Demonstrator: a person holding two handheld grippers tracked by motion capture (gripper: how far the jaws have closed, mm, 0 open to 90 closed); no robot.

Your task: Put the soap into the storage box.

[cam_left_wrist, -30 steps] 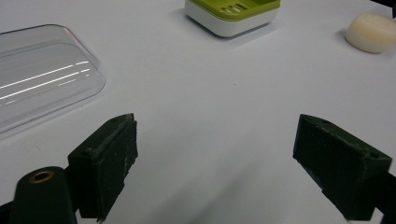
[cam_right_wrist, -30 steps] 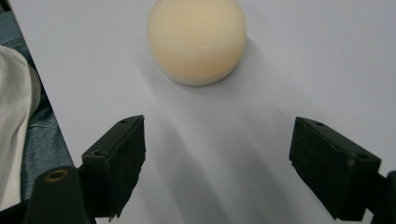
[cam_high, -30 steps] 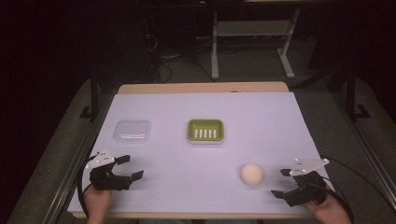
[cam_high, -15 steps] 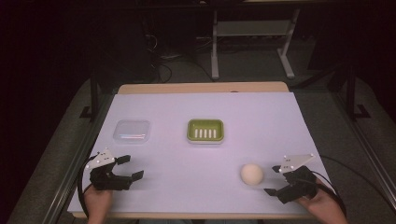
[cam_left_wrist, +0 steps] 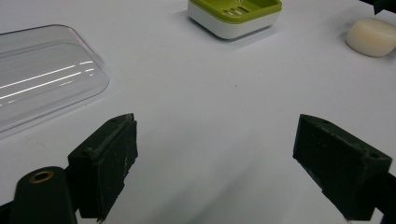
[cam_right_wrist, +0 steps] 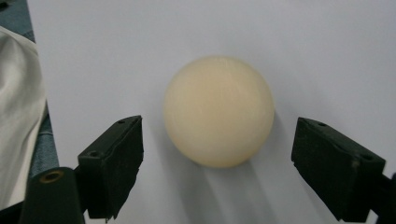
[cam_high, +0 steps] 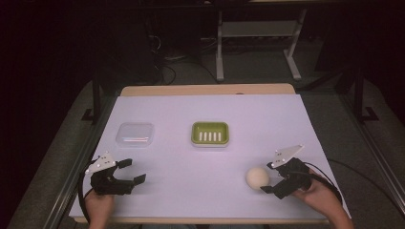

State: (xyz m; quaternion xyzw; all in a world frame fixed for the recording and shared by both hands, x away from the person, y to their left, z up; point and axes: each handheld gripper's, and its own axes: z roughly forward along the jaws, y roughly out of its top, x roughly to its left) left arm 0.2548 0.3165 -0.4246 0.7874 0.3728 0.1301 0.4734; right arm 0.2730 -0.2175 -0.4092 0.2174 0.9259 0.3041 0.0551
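The right gripper (cam_high: 273, 179) has its 2 jaws spread wide with nothing clamped; in the right gripper view the cream soap (cam_right_wrist: 218, 111) lies on the white table cover (cam_right_wrist: 327, 56) just ahead of the pads, centred on the gap between them and touching neither; one pad (cam_right_wrist: 114, 163) stands to the left of it and the other to the right, each clear of its rounded side. From above, the same soap (cam_high: 257, 178) sits near the front right part of the table, just beside the right gripper's tips, with the person's right hand (cam_high: 321, 195) behind the tool at the front edge.

The left gripper (cam_high: 134, 171) is likewise wide open and holds nothing; in its own view only bare white cover (cam_left_wrist: 215, 140) lies between its pads (cam_left_wrist: 109, 158). It rests low near the front left corner, gripped by the left hand (cam_high: 98, 206), well apart from the soap.

Farther out, a clear plastic lid (cam_high: 135, 134) lies flat ahead of the left gripper, near the table's left side; a green soap dish (cam_high: 210, 133) with a slotted insert and a white base sits around the middle of the table, to the right of the lid and well apart from both grippers; seen from the left gripper, the dish (cam_left_wrist: 233, 16) is at the top and the soap (cam_left_wrist: 372, 37) at the far right.
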